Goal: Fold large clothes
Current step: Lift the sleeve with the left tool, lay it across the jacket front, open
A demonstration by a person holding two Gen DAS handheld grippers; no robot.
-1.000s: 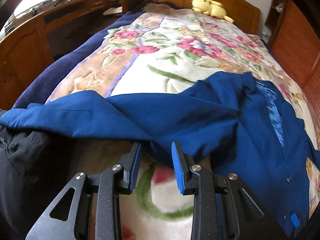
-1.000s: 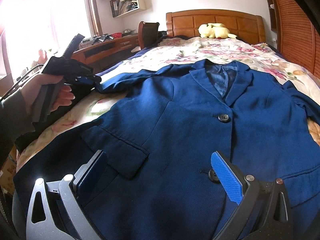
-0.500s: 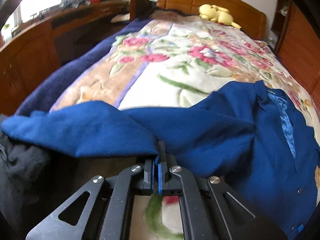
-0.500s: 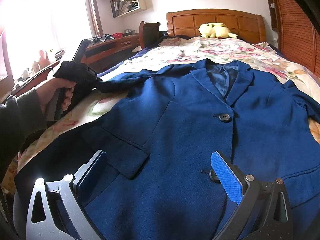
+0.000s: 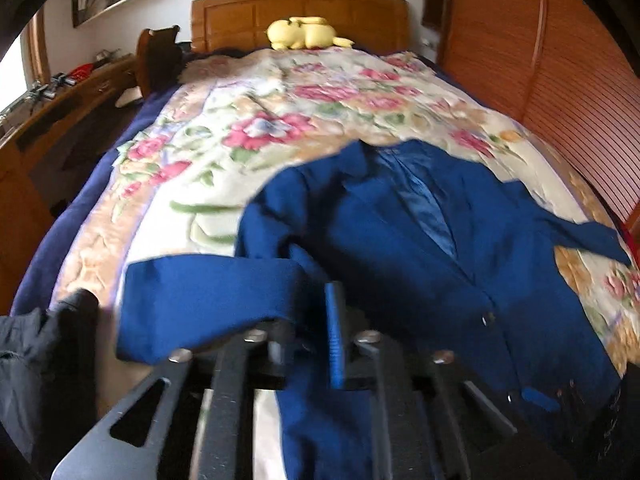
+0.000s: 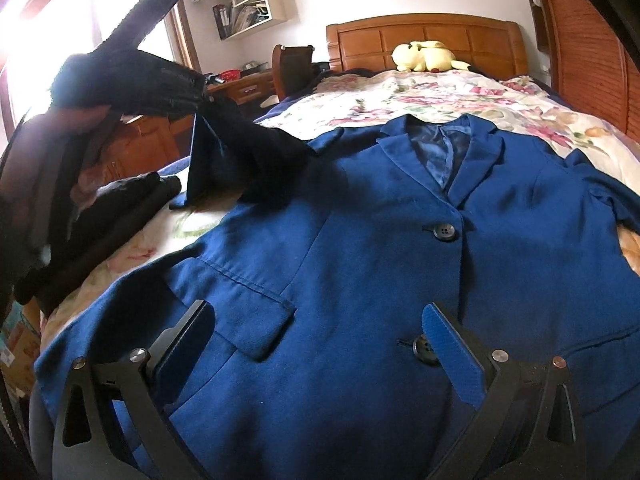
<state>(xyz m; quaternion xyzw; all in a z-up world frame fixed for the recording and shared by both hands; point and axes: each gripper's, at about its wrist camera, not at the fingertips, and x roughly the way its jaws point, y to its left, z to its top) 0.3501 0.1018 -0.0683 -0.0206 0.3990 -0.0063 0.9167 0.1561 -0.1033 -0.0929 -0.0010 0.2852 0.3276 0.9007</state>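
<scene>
Our left gripper (image 5: 320, 320) pinches the jacket's (image 6: 360, 240) sleeve (image 5: 208, 296), lifted off the bed (image 5: 280, 128), its jaws having just eased; our right gripper (image 6: 320, 344) gapes wide over the jacket's front.

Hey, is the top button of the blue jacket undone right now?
No, the top button on the blue jacket is fastened, holding the two front panels together just below the lapels.
</scene>
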